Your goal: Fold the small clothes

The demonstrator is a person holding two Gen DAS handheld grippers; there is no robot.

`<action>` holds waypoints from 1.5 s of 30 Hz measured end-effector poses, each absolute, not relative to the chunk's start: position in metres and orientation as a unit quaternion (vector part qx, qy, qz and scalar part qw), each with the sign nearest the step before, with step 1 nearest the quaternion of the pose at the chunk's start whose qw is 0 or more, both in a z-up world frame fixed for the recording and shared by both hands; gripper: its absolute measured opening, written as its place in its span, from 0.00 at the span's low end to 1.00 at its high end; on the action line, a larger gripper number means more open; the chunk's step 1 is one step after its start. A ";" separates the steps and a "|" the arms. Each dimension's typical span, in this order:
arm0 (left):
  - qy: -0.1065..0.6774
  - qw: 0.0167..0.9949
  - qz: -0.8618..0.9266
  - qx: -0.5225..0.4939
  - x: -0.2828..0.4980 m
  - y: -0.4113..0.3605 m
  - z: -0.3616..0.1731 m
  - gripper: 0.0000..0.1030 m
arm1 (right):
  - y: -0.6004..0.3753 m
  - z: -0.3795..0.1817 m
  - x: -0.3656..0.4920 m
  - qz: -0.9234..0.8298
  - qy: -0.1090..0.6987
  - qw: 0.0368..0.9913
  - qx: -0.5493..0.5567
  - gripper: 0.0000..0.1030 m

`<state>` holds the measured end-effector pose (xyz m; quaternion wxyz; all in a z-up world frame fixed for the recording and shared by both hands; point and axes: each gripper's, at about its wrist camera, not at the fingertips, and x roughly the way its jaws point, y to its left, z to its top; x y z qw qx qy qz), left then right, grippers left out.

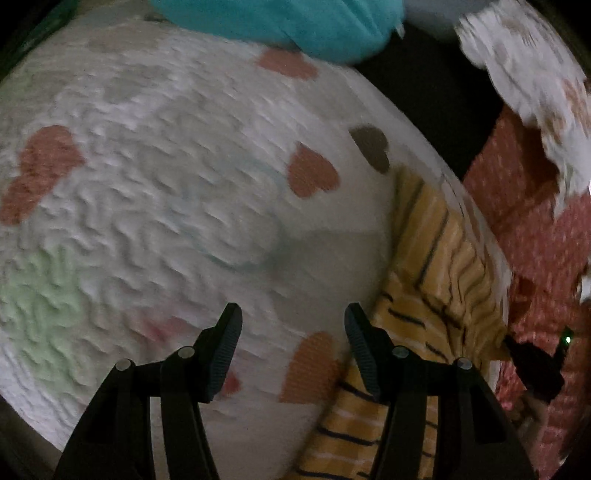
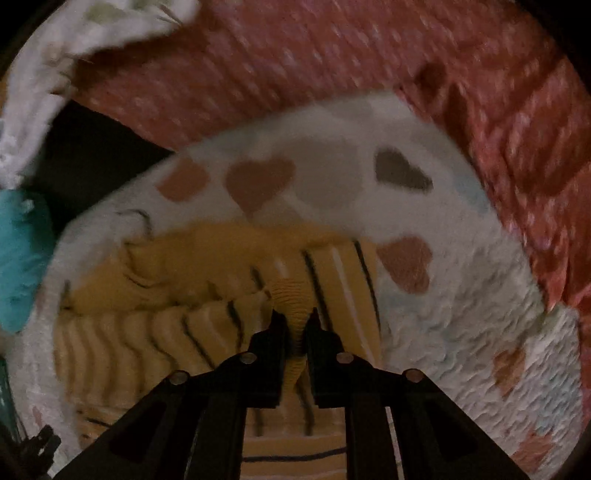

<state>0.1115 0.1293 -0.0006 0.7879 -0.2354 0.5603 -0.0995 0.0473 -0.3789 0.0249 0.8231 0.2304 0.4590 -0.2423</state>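
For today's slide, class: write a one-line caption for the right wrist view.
Right gripper pinches the yellow striped garment on a heart-print blanket.

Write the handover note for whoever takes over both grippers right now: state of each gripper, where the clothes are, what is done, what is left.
Left gripper: open, holding nothing, over the heart blanket beside the striped garment.
Right gripper: shut on a bunched fold of the striped garment.
Things: the yellow striped garment lies rumpled on the heart blanket; a teal cloth and a red dotted cloth lie at the blanket's edges.
Done: right grasp made. No neat fold visible yet.
Left: probably take a second edge with the left gripper, spread the garment flat, then fold it.
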 end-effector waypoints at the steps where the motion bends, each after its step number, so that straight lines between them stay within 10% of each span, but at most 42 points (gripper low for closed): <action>1: 0.567 0.784 -0.110 -0.228 0.111 0.121 -0.003 0.55 | -0.380 0.024 0.040 -0.248 0.451 0.824 0.237 0.27; 4: 0.578 0.780 -0.126 -0.204 0.110 0.103 -0.007 0.55 | -0.381 0.027 0.017 -0.254 0.444 0.825 0.238 0.54; 34: 0.575 0.787 -0.183 -0.129 -0.067 0.078 -0.027 0.57 | -0.216 -0.054 -0.217 -0.030 0.471 0.788 0.394 0.70; 42: 0.594 0.773 -0.197 -0.100 -0.104 0.054 -0.036 0.77 | -0.186 -0.055 -0.222 -0.020 0.477 0.805 0.353 0.70; 45: 0.601 0.774 -0.191 -0.055 -0.117 0.043 -0.037 0.48 | -0.184 -0.055 -0.221 -0.028 0.479 0.808 0.343 0.63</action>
